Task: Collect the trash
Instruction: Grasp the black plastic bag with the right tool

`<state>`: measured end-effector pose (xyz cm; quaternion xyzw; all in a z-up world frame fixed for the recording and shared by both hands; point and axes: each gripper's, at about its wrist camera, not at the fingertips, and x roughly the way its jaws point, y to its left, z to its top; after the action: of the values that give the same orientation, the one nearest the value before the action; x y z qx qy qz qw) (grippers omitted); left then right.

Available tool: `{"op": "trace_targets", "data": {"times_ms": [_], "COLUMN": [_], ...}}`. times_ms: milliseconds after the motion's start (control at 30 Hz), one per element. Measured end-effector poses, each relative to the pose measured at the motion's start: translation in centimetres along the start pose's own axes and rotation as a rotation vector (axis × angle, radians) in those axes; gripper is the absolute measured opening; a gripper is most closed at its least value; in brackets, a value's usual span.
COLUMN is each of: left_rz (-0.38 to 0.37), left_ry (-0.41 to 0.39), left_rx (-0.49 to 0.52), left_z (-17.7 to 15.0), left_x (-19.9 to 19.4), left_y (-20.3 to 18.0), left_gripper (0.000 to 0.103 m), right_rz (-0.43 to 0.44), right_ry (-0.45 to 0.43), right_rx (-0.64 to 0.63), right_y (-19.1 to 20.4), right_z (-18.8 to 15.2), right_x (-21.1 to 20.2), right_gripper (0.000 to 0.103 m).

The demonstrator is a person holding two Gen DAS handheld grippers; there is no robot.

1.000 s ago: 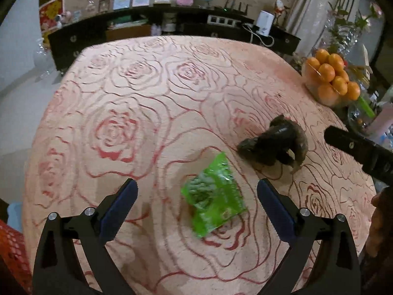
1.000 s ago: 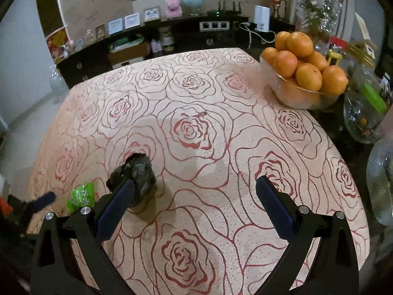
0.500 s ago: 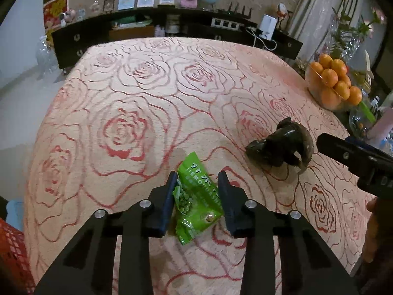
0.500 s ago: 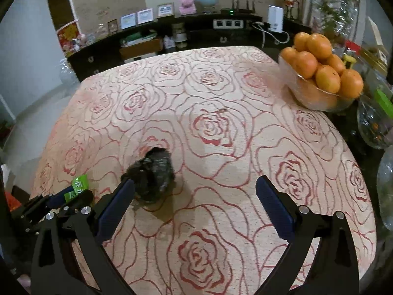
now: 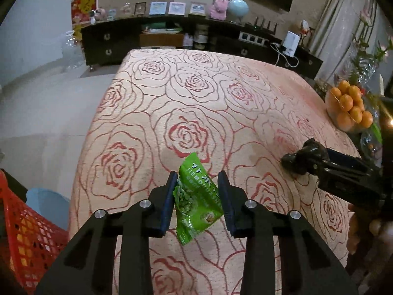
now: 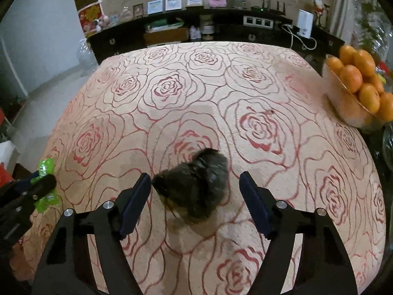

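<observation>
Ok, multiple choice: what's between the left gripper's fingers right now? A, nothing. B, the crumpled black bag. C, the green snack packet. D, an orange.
C: in the left wrist view the left gripper is shut on the green snack packet, lifted off the tablecloth.

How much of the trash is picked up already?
Nothing looks binned yet. The left gripper has pinched the green packet and holds it above the tablecloth. The right gripper is closing around the black wad, not gripping it yet. Both still need dropping somewhere, maybe the red basket.
</observation>
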<state>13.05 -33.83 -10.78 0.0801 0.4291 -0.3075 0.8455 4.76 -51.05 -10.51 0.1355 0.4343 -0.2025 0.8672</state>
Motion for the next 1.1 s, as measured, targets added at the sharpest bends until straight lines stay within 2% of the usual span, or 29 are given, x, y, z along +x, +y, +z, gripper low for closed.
{"op": "trace_targets", "data": {"times_ms": [133,333,767,1000,1100], "left_rz": [0.008,0.028,0.046,0.096,0.108], "left_ry": [-0.001,-0.006,-0.028,-0.066,-0.071], "left_rx": [0.009,0.015,0.03,0.048,0.021], "left_z": [-0.1,-0.3,-0.7,-1.0,-1.2], "left_x": [-0.2,-0.4,-1.0,-2.3,-3.2], "left_y": [0.4,0.9,1.1,1.6,2.5], "left_gripper": [0.033,0.033,0.033,0.033,0.033], "right_rz": [0.009,-0.009,0.02,0.062,0.083], "right_ry": [0.033,0.023,-0.027,-0.064,-0.08], "right_rx": [0.0,-0.025,-0.047,-0.083,-0.093], "right_y": [0.1,0.5,1.4,3.3,4.1], "right_z": [0.1,0.1,-0.2,-0.2,-0.2], "right_x": [1.4,1.0,-1.1,-2.3,-2.9], "right_gripper": [0.05,0.036,0.033,0.033,0.033]}}
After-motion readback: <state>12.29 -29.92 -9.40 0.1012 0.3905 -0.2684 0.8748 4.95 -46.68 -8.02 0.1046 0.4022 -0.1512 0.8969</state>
